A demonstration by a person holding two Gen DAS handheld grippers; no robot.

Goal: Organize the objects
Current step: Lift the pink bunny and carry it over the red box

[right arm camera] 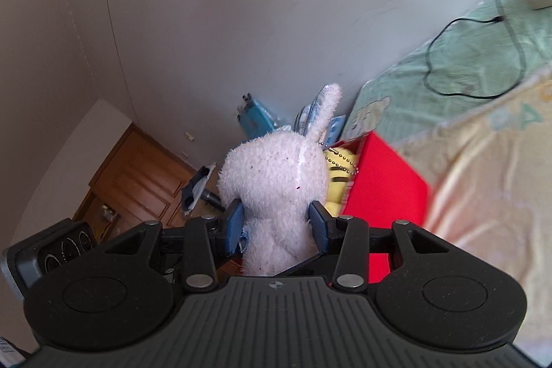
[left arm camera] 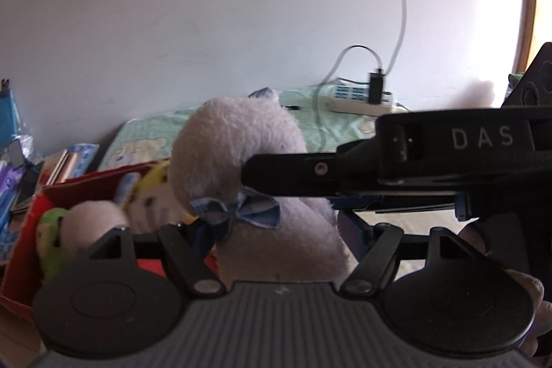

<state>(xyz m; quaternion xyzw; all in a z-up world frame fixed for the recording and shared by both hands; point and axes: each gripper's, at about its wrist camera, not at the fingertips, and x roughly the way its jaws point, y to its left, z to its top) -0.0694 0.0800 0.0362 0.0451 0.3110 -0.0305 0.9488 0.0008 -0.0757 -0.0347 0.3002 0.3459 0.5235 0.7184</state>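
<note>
A: Right hand-held gripper [right arm camera: 276,225]. State?

B: Clenched on the pink plush rabbit [right arm camera: 276,181]. Both blue pads [right arm camera: 234,223] press the toy at its neck, one each side. In the left wrist view the same hand-held gripper [left arm camera: 248,176] crosses the frame from the right, level, its tip against the rabbit [left arm camera: 241,143] just above the blue bow [left arm camera: 238,209].

A: Left hand-held gripper [left arm camera: 272,242]?

B: Cannot tell. The rabbit's body fills the space between its fingers and hides the pads; contact is not readable. It points forward and sits just below the right one.

A: Other things hidden or cut off?

B: The rabbit's face appears in neither view; the right wrist camera gets the back of the head and one upright ear. Its lower body is cut off by the gripper housings. A bit of hand shows at lower right of the left view, mostly covered.

A: Position of the rabbit?

B: Held above the near edge of the red box [right arm camera: 386,192]. Inside the box: a yellow plush [right arm camera: 339,176] with a bead chain, a green toy [left arm camera: 51,240] and a pale round one, all blurred.

A: Further out?

B: The box is beside a bed with a green sheet [left arm camera: 155,133]. A power strip [left arm camera: 358,99] with a black plug and white cable lies on it by the wall.
</note>
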